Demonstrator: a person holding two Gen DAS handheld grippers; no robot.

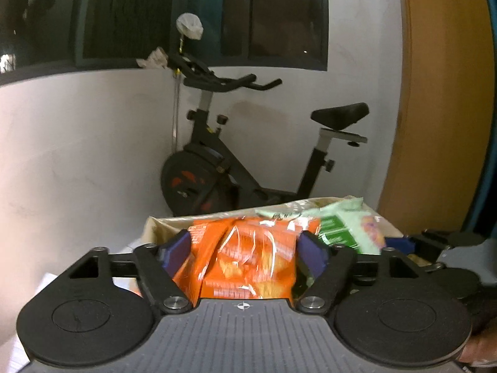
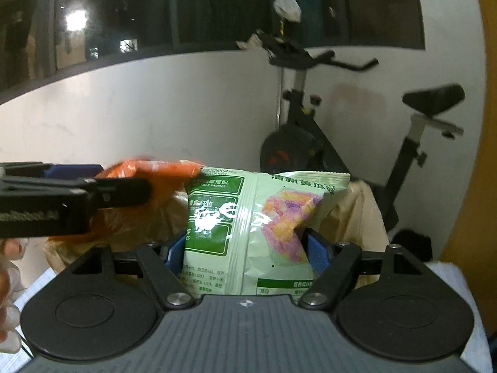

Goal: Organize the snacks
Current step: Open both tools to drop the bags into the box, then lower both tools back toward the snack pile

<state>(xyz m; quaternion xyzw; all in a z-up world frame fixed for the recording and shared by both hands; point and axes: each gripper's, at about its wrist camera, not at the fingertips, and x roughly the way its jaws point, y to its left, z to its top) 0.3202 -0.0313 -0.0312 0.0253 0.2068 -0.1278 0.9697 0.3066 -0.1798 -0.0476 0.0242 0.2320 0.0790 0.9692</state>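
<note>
Two packets ride side by side above the brown bag (image 2: 351, 214): left gripper (image 1: 245, 251) clamped on the orange packet (image 1: 245, 261), right gripper (image 2: 245, 248) clamped on the green packet (image 2: 248, 227), both upright.

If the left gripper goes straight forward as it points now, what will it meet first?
Probably the brown paper bag just behind the orange snack packet that the left gripper holds. Beyond it stands the exercise bike by the wall, though depth is hard to judge.
</note>
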